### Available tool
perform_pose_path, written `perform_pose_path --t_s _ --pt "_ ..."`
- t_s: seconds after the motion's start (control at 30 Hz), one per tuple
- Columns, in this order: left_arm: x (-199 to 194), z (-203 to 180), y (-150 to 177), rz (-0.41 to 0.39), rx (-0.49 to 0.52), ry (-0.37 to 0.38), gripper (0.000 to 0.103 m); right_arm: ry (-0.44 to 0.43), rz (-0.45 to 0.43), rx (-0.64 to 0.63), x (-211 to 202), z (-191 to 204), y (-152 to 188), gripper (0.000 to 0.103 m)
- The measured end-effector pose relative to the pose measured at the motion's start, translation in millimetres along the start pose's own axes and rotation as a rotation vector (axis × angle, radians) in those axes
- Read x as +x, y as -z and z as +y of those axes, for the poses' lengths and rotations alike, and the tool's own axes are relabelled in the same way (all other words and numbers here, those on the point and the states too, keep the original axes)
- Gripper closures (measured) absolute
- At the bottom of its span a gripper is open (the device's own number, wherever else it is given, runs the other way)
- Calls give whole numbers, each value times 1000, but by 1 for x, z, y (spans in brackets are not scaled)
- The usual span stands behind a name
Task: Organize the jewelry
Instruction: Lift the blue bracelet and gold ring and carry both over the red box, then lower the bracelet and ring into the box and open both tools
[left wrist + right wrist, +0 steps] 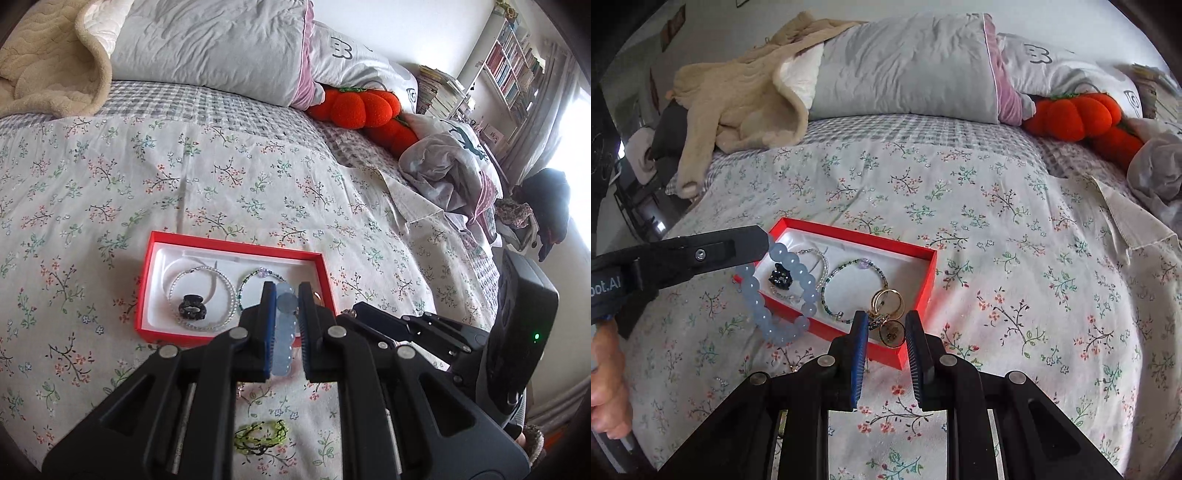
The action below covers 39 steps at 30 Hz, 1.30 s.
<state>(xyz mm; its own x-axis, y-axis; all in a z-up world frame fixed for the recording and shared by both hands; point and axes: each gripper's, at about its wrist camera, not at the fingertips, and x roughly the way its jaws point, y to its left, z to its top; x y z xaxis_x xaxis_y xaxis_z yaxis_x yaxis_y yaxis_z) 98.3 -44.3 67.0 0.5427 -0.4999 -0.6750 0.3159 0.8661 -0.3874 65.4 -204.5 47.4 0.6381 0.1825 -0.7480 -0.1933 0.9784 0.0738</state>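
A red box [330, 280] with a white lining lies on the floral bedspread; it also shows in the right wrist view [925, 284]. Inside are a clear bead bracelet [225, 286], a black hair claw [192, 307], a green bead bracelet [849, 284] and gold rings [886, 299]. My left gripper [285, 314] is shut on a pale blue bead bracelet [284, 339], which hangs over the box's near left corner in the right wrist view [798, 295]. My right gripper [886, 325] is open and empty above the box's near right corner. A yellow-green bracelet [262, 435] lies on the bedspread below my left gripper.
Pillows [905, 70], a beige blanket [738, 99] and orange pumpkin plush toys [1078, 114] lie at the head of the bed. Crumpled clothes [443, 173] lie at the right edge. A bookshelf [509, 62] stands beyond the bed.
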Motion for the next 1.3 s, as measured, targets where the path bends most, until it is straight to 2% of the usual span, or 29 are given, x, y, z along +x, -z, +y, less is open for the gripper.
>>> perform_pose_path --t_s 0.53,0.7,0.83,0.9,0.97,1.13,1.3 --pt "45 39 -12 -28 -91 -86 90 8 17 31 22 -2 -4 82" --pt "47 47 -13 -25 -114 -90 90 5 18 31 29 4 -8 82" --pt "35 45 -13 -26 -78 -125 88 11 22 22 33 9 -11 82" --pt "26 44 -13 -24 -53 -150 71 18 22 17 35 12 -13 82" --pt "18 44 -10 -20 -18 -193 63 21 19 14 37 14 -15 82" --pt "3 55 2 19 41 -299 50 22 18 8 41 16 -21 82" --pt "-11 64 13 60 60 -350 37 6 22 11 41 16 -22 81"
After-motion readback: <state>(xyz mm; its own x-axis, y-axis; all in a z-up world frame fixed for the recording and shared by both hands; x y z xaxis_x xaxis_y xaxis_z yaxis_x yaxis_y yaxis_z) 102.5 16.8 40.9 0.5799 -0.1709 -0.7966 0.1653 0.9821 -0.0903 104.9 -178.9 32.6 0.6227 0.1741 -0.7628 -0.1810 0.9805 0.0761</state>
